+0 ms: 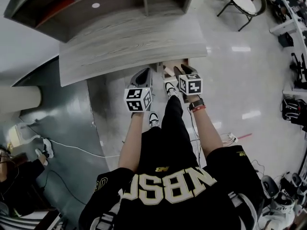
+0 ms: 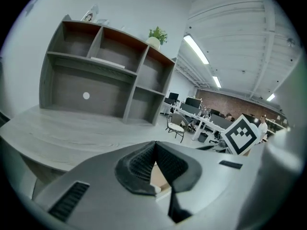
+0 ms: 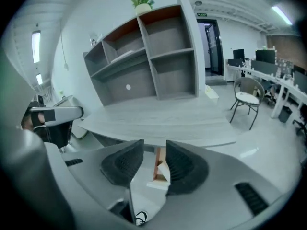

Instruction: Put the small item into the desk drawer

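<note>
Peeking from under the tabletop, the open drawer is mostly hidden behind the closed left tool and the open, empty right tool, its contents unclear.

Curved grey desk, open drawer under its edge, left tool and right tool close by

Shelf unit on desk, drawer under its front edge

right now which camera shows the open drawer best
The head view: the drawer sticks out from under the desk edge, seen from above, partly behind the right gripper. The right gripper view shows a strip of it between its jaws; the left gripper view only a sliver.
</note>
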Motion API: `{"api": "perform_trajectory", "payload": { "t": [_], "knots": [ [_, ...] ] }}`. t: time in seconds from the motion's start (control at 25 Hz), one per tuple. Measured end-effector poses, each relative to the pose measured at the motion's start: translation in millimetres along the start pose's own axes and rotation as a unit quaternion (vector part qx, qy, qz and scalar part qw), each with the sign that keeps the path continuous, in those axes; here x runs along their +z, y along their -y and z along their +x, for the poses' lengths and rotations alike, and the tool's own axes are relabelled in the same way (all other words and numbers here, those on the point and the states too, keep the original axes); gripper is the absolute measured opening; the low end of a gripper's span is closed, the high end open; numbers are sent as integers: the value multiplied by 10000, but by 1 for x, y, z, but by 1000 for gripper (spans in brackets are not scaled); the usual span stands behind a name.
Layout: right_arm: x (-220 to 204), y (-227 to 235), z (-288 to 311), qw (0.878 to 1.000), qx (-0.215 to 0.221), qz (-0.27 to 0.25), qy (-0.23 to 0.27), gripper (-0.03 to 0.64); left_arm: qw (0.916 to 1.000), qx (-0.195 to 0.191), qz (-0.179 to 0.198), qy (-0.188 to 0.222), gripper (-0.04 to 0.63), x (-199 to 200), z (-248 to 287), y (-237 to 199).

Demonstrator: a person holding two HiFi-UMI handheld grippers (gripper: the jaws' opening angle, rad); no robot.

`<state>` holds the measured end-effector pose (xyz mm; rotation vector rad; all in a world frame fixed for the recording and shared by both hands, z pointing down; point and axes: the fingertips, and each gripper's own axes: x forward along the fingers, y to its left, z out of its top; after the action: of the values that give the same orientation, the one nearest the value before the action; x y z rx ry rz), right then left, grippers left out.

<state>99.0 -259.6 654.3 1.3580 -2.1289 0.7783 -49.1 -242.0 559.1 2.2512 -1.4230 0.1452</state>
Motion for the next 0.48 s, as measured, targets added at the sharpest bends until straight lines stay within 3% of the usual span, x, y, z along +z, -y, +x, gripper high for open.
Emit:
{"api": "perform_trajectory", "payload": {
  "t": [0.2, 0.48],
  "knots": [
    [38, -12, -29, 9982, -75, 117, 583, 138, 9995, -108, 223, 206, 12, 30, -3, 9],
    [78, -32, -78, 9924, -166, -253, 1195, 121, 9977, -57, 450, 498, 12, 66, -24, 22]
  ]
}}
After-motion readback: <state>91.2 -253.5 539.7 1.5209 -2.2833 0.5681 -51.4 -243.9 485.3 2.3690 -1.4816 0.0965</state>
